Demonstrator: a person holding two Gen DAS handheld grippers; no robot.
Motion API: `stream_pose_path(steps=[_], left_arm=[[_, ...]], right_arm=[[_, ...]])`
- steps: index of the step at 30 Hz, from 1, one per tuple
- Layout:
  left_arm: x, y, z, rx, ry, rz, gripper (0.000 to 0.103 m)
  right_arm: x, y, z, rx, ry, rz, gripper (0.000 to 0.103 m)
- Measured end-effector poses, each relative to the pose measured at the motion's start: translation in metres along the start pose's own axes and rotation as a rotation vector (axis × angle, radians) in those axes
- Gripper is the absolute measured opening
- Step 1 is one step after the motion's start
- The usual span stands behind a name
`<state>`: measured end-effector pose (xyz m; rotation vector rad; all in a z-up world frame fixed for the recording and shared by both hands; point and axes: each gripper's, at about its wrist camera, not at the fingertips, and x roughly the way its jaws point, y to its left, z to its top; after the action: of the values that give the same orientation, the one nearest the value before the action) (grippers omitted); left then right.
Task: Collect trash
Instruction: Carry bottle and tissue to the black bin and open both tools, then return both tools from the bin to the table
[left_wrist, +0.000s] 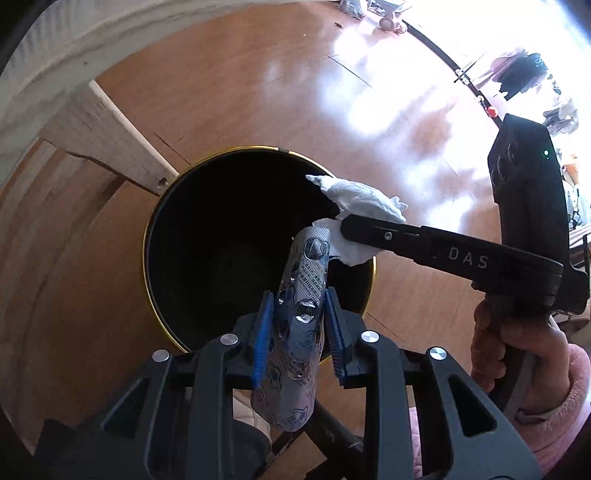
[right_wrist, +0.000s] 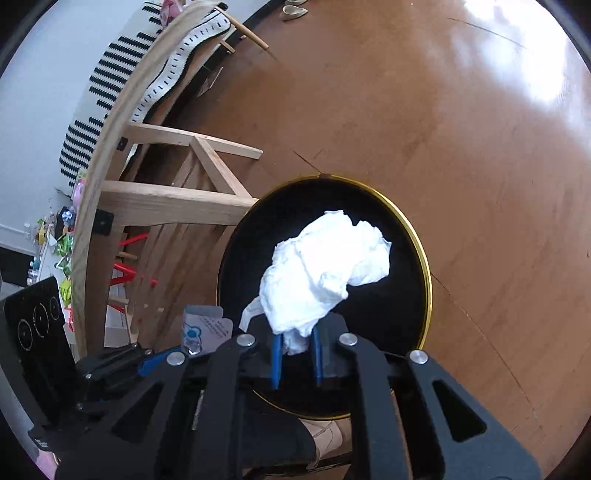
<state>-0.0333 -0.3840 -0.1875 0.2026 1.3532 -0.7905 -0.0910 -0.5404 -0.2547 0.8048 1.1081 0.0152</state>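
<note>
Left wrist view: left claw (left_wrist: 299, 332) is clamped on a silver foil blister pack (left_wrist: 301, 291), held over the 5 o'clock rim of the round black bin with gold rim (left_wrist: 147, 266) on the wooden floor (left_wrist: 236, 92). Right claw (left_wrist: 345, 225) enters from 3 o'clock.

Right wrist view: right claw (right_wrist: 295, 356) is pinched on a crumpled white tissue wad (right_wrist: 325, 269) above the bin's (right_wrist: 424, 258) mouth.

Step in hand, judged: drop-off. Next move: part both claws and let the trash fall inside.
</note>
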Motion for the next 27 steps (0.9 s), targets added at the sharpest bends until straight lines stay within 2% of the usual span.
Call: stream_pose_path(steps=[2,3,4,5,6,10,12,16,18,20,23,25,27], left_arm=[[0.001,-0.004,0.000,0.006,-0.006,0.026,0.040],[0.003,-0.003,-0.001,0.008,-0.017,0.040,0.069],[0.001,-0.005,-0.003,0.010,-0.041,0.047,0.086],[-0.003,-0.008,-0.005,0.016,-0.066,0.053,0.097],[-0.009,-0.012,-0.006,0.037,-0.101,0.061,0.097],[-0.026,-0.020,-0.010,0.074,-0.156,0.065,0.097],[-0.046,-0.022,-0.016,0.057,-0.198,0.055,0.097],[-0.105,-0.021,-0.022,0.032,-0.323,0.058,0.097],[-0.144,-0.012,-0.030,0.022,-0.388,0.103,0.097],[-0.176,-0.002,-0.037,0.011,-0.440,0.143,0.097],[-0.236,0.029,-0.059,-0.029,-0.533,0.262,0.097],[-0.271,0.064,-0.085,-0.113,-0.600,0.378,0.097],[-0.289,0.104,-0.109,-0.215,-0.638,0.453,0.097]], right_arm=[[-0.003,0.000,0.002,0.000,-0.005,-0.005,0.016],[-0.005,-0.001,0.004,0.013,-0.006,0.002,0.038],[-0.010,-0.003,0.005,0.037,-0.013,0.010,0.059],[-0.019,-0.006,0.005,0.068,-0.047,0.018,0.094],[-0.026,-0.007,0.007,0.075,-0.072,0.026,0.097],[-0.051,-0.006,0.011,0.084,-0.131,0.005,0.097],[-0.063,0.001,0.009,0.074,-0.180,-0.050,0.097],[-0.087,0.034,0.003,-0.053,-0.339,-0.213,0.097],[-0.091,0.059,0.000,-0.132,-0.409,-0.350,0.097],[-0.094,0.084,-0.004,-0.198,-0.460,-0.407,0.097],[-0.093,0.121,-0.012,-0.290,-0.473,-0.366,0.097],[-0.090,0.147,-0.019,-0.369,-0.476,-0.314,0.097],[-0.084,0.172,-0.025,-0.443,-0.470,-0.245,0.097]])
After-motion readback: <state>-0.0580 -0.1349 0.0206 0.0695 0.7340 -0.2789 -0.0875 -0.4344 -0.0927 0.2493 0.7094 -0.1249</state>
